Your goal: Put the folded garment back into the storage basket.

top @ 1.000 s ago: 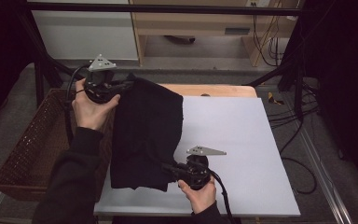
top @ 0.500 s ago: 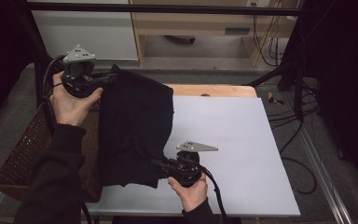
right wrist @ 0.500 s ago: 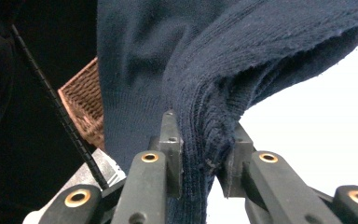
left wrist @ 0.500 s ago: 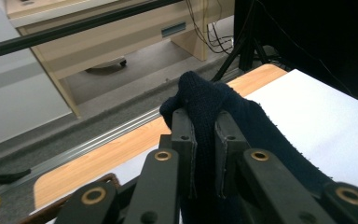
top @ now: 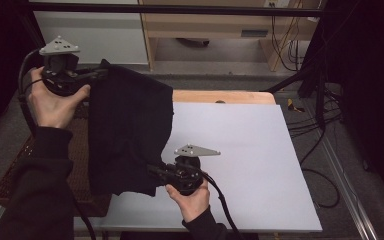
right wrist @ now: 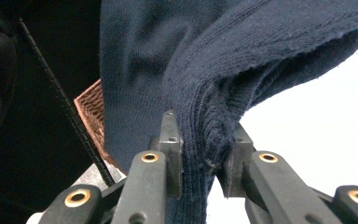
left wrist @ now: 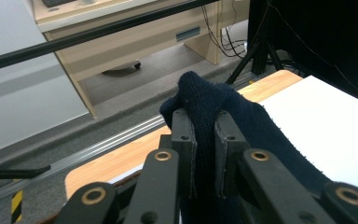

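A dark navy knitted garment point(top: 130, 130) hangs stretched between my two grippers over the left side of the white table top point(top: 250, 150). My left gripper point(top: 97, 75), raised at the upper left, is shut on the garment's far corner point(left wrist: 205, 102), which bunches up between its jaws. My right gripper point(top: 152, 171), near the table's front edge, is shut on a thick fold of the near hem point(right wrist: 205, 140). The cloth sags between the two grips, and its lower edge drapes over the brown basket point(top: 80, 150).
A brown wicker basket point(right wrist: 91, 116) sits at the table's left, partly under the garment. A wooden strip point(top: 220, 96) borders the table's far edge. Beyond stand a wooden cabinet point(left wrist: 121, 42) and a black frame bar point(top: 180, 9). Cables point(top: 320, 115) trail at the right.
Both grippers have risen and moved left, carrying the garment with them. The cloth now hangs higher and farther over the basket.
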{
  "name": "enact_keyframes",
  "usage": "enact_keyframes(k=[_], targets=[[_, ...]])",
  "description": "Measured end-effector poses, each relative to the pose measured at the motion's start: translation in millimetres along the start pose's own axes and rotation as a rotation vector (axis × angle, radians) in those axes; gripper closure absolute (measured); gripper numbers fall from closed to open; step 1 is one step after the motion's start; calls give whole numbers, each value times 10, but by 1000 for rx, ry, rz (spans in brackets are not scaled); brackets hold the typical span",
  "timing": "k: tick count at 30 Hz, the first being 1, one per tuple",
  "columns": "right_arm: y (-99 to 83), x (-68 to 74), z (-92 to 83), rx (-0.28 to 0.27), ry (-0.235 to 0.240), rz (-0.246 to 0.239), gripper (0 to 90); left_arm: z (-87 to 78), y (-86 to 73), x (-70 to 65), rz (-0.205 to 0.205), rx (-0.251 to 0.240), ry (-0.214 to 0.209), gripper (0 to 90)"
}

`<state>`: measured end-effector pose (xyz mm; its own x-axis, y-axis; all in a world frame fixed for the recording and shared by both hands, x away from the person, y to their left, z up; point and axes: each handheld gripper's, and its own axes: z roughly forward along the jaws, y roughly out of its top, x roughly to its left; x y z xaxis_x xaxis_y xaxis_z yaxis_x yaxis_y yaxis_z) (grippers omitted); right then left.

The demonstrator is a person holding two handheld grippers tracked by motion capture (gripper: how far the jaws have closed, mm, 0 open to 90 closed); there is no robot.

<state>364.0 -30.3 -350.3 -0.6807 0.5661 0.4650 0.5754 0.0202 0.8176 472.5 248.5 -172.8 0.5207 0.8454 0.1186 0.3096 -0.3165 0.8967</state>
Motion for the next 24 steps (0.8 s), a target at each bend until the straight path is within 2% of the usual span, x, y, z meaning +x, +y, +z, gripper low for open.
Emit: enact_keyframes(k=[8, 13, 20, 24], targets=[[81, 81, 124, -9, 14, -15, 746, -128, 29, 148, -2, -8, 29, 801], [136, 167, 263, -19, 20, -27, 746, -209, 33, 240, 8, -20, 46, 801], [200, 319, 448, -27, 25, -61, 746, -335, -16, 461, -14, -35, 70, 801], [225, 399, 565, -33, 27, -74, 746, -393, -36, 569, -12, -33, 87, 801]])
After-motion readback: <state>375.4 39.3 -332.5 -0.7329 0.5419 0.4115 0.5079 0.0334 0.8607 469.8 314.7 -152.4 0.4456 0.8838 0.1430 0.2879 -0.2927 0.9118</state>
